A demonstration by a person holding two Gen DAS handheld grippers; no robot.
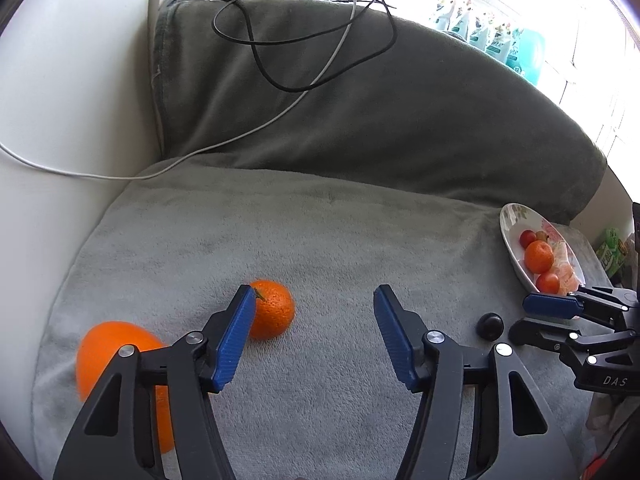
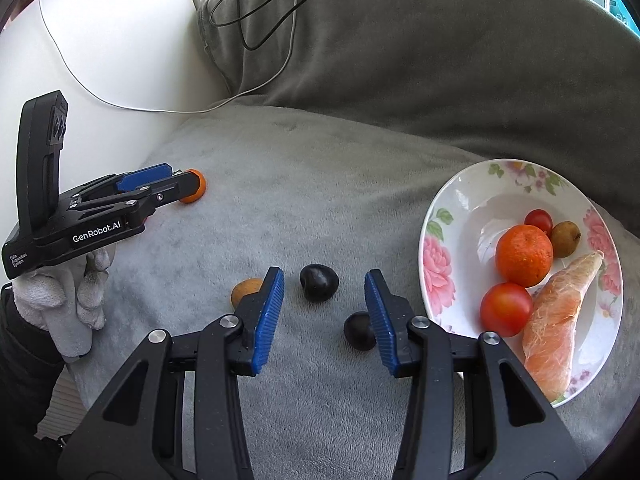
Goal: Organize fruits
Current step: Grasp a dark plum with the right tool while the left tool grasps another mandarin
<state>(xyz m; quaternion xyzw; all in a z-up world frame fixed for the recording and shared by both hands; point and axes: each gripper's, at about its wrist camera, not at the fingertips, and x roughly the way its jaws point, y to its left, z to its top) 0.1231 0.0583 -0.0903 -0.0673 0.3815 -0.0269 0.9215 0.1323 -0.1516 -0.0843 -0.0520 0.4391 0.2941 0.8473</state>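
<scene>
My left gripper (image 1: 316, 300) hides part of the dimpled, green-stemmed small orange mandarin (image 1: 273, 309) on the grey fleece blanket (image 1: 320, 224). Its jaws stand apart and grip nothing; the left blue pad (image 1: 236, 336) overlaps the mandarin's edge, and whether they touch I cannot tell. The big smooth orange (image 1: 116, 350) lies blurred behind the gripper's frame. My right gripper (image 2: 324, 288) stands open on either side of a glossy dark plum (image 2: 319, 282), pads clear of it. A second dark plum (image 2: 358, 330) and a small tan fruit (image 2: 245, 289) sit half-hidden behind its fingers. The white floral plate (image 2: 460, 200) holds more fruit.
</scene>
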